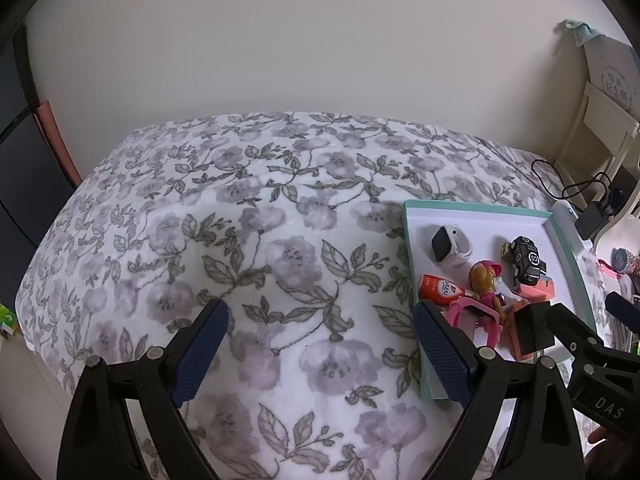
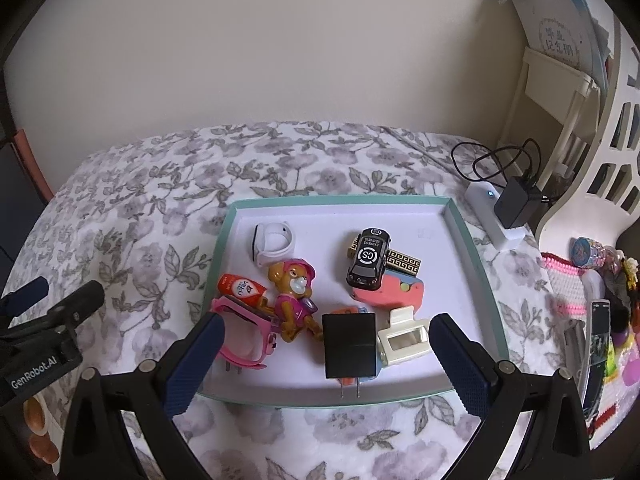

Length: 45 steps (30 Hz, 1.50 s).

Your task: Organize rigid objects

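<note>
A teal-rimmed white tray (image 2: 340,199) lies on the floral bedspread (image 2: 152,216). In it sit a white smartwatch (image 2: 274,244), a black toy car (image 2: 368,260), a pup figure (image 2: 294,300), an orange tube (image 2: 240,289), a pink watch (image 2: 244,344), a coral piece (image 2: 394,294), a cream hair claw (image 2: 402,340) and a black charger plug (image 2: 350,346). My right gripper (image 2: 326,320) hovers open over the tray's near edge, with the plug between its fingers but untouched. My left gripper (image 1: 320,320) is open above bare bedspread, left of the tray (image 1: 410,260). The right gripper (image 1: 592,312) shows at the tray's near right.
A white power strip (image 2: 486,204) with a black adapter (image 2: 514,204) and coiled cable lies beyond the tray's right corner. A white headboard (image 2: 592,160), a phone (image 2: 598,344) and colourful trinkets crowd the right edge. A plain wall stands behind the bed.
</note>
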{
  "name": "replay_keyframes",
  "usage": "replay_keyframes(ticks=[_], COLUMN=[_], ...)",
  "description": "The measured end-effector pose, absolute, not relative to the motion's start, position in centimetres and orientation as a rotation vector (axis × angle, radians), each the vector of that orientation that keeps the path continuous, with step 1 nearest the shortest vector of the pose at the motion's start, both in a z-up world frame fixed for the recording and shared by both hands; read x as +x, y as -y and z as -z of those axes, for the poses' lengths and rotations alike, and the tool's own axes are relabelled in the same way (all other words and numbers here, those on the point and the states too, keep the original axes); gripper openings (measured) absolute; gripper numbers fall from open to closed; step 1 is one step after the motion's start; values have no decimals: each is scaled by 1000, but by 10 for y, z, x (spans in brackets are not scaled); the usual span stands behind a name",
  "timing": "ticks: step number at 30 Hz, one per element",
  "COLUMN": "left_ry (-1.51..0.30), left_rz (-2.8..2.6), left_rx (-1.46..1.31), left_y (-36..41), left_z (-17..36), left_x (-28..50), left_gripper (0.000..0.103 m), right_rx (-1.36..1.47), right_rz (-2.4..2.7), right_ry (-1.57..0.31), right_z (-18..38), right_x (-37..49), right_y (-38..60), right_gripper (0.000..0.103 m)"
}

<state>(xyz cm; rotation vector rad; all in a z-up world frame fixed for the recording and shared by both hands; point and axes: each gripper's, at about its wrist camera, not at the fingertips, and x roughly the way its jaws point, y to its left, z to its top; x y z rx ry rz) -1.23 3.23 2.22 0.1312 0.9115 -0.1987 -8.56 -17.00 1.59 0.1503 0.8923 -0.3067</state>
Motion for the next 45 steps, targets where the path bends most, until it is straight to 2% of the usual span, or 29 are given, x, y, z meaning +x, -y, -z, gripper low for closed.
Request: replay_keyframes(ticks=[45], left_ry=[-951], left_rz=[178], left_rx=[116], left_y=[-34], left_z=[-16], left_x=[-6], left_gripper=[94], right_rx=[138], right_rz=[297], right_ry=[-911], right_z=[-14], right_x=[-83], right_y=[171], right_gripper=[103])
